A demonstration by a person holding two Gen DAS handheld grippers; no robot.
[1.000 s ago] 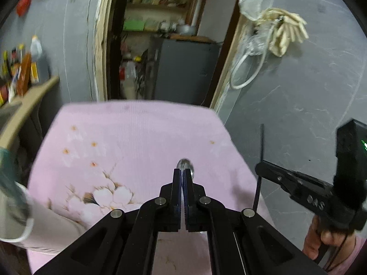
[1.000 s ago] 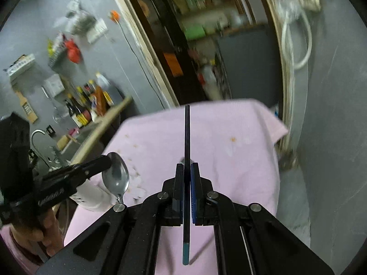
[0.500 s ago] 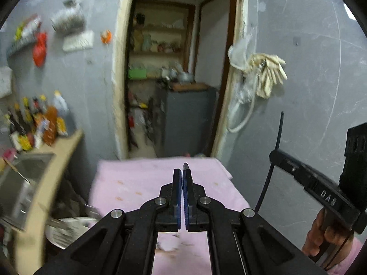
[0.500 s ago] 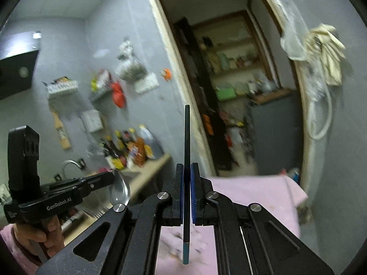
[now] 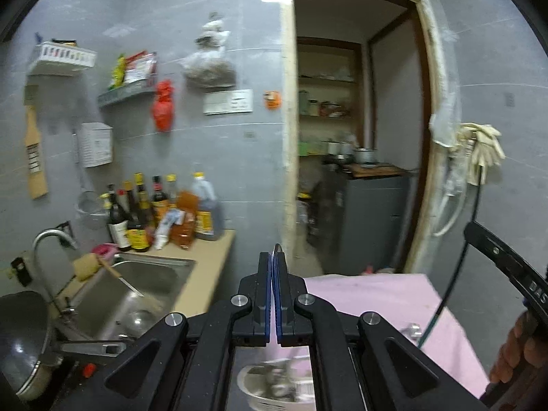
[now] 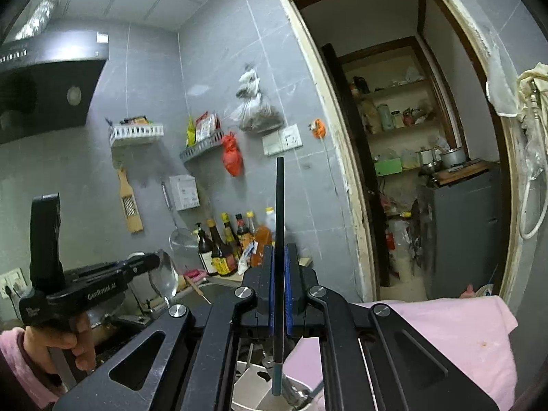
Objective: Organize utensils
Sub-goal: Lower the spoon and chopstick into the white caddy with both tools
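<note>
Left gripper (image 5: 273,260): pressed tight on a spoon (image 6: 164,275), bowl hanging down, above the sink (image 5: 137,287).
Right gripper (image 6: 280,257): pinching a dark chopstick (image 6: 280,239) upright, over the white utensil holder (image 6: 253,390) at the pink cloth's (image 6: 445,328) edge.

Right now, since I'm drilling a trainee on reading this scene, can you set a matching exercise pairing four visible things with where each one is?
Things:
1. spoon
2. chopstick
3. red bag
4. pink cloth

Places:
A. hangs on the grey wall
B. clamped in the right tool
C. spread out flat
D. clamped in the left tool

Pairs: 1-D, 2-B, 3-A, 4-C
</note>
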